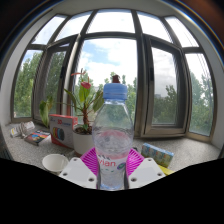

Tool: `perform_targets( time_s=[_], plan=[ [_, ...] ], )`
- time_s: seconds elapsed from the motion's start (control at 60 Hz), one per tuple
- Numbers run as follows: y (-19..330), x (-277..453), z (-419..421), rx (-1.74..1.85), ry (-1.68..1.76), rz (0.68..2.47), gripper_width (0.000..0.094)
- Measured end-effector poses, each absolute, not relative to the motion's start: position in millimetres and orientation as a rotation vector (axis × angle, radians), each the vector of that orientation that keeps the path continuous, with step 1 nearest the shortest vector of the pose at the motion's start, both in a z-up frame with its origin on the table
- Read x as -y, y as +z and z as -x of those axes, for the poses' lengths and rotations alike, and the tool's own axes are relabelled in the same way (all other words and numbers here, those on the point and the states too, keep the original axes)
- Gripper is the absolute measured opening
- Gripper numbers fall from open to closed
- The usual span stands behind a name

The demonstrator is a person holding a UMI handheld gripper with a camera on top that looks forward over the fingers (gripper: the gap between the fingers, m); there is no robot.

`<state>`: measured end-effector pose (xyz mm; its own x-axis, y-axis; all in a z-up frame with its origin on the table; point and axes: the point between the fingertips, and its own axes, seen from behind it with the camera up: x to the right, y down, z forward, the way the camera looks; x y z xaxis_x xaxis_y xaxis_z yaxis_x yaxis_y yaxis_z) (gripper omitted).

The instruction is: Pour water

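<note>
A clear plastic water bottle (113, 130) with a pale blue cap (115, 91) and a pink-lettered label stands upright between my fingers. My gripper (112, 168) is shut on the bottle, both magenta pads (91, 160) pressing its lower body from either side. The bottle's base is hidden behind the fingers. A white bowl or cup (54, 161) sits low to the left of the fingers on the sill.
Beyond the bottle a bay window (110, 70) looks onto trees and sky. A potted plant (84, 110) in a white pot, a pink box (62, 128) and small items (32, 134) line the sill on the left; a flat packet (157, 153) lies right.
</note>
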<state>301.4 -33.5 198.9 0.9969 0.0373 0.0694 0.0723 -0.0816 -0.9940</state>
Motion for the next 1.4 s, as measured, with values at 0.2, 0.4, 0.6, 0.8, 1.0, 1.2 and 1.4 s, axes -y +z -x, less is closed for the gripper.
perform_targets(
  time_s=[0.2,0.4,0.6,0.8,1.0,1.2,1.4],
  plan=[
    [97.2,18.3,-296.4,0.126,0.037,1.773,0.0307],
    [77.3,25.2,-297.6,0.129,0.059,1.750,0.0372],
    [62.9,29.4,-300.1,0.101,0.073,1.855,0.0849],
    [85.5,77.9,-312.4,0.043,-0.005,1.877,0.0847],
    [112.1,169.5,-314.0,-0.035,-0.097,1.931,0.0854],
    [140.2,288.8,-297.9,-0.105,-0.179,1.951,0.0854],
    [155.5,384.5,-280.1,-0.114,-0.253,1.958,0.0855]
  ],
)
